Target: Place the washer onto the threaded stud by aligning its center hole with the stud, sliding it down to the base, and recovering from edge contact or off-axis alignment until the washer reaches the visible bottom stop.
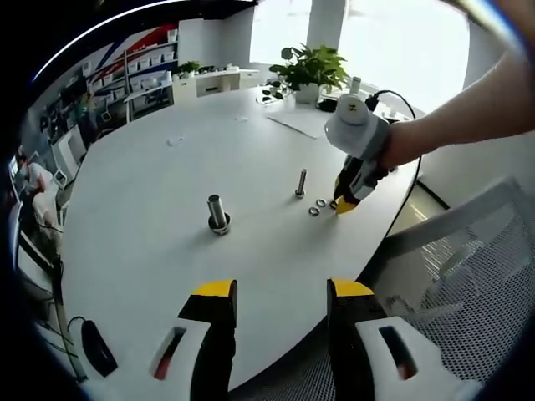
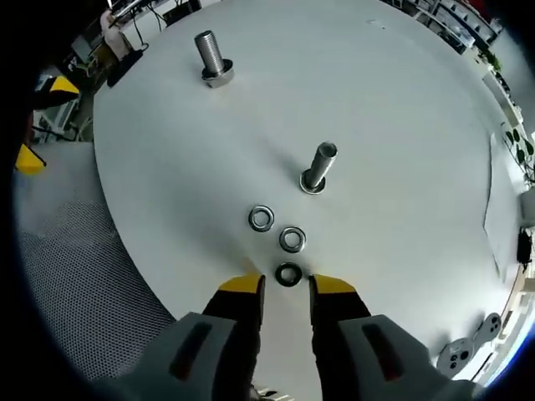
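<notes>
Big white round table [image 2: 401, 125] takes up most of both views, with a mesh chair [image 1: 468, 276] off its near edge. On the table, the larger bolt [image 2: 211, 58] stands upright at the far left, well apart from everything else. Nearer the middle is the slimmer threaded stud [image 2: 319, 167], also upright, bare all the way down to its base.

Just in front of the stud there's a little row of three washers. The nearest washer [image 2: 288, 274] looks darker than the other two [image 2: 277, 229] and lies flat on the table, just ahead of the right gripper [image 2: 287, 288]. Its jaws are open narrow, straddling the spot just short of the washer and holding nothing. The left gripper [image 1: 280, 296] hangs back over the near table edge, jaws wide and empty.

My guess on handling: that washer is thin, stiff, light and slick metal, lying flush, so it'll probably skate away if nudged. I'd pinch across the outer rim on opposite sides, leaving the center hole clear for the stud.
</notes>
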Available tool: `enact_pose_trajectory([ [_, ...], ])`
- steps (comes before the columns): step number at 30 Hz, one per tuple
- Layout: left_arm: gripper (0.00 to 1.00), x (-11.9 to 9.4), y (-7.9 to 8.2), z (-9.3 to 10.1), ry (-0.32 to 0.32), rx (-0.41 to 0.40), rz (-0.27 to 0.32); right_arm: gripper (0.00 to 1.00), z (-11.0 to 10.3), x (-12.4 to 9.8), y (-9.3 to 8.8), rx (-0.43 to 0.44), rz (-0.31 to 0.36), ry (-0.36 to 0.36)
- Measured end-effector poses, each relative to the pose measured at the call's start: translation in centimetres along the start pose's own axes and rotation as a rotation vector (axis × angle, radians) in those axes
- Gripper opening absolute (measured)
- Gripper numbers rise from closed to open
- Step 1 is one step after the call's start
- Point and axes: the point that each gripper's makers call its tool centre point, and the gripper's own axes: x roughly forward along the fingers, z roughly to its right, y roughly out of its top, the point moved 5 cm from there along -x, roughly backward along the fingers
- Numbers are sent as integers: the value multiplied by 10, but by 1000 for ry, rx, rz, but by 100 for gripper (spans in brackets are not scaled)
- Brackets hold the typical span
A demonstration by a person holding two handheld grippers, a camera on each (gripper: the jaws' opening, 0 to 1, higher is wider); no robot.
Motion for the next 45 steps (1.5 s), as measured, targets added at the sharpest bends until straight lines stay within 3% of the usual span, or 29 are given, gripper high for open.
enact_pose_trajectory([
  [6,42,1,0,0,-2,-11,6,19,1,-1,2,-13,-29,-4],
  [11,42,1,0,0,-4,-10,2,16,2,-1,3,-78,-34,-10],
  [22,42,1,-1,-1,0,-14,-4,15,3,1,7,-105,-65,-18],
  [26,42,1,-2,-3,5,-20,-4,14,3,2,7,-78,-70,-32],
  [43,42,0,-2,-7,21,-37,0,13,0,0,-2,-35,73,-75],
  [45,42,0,-3,-6,20,-34,-3,13,0,0,-4,-22,62,-76],
])
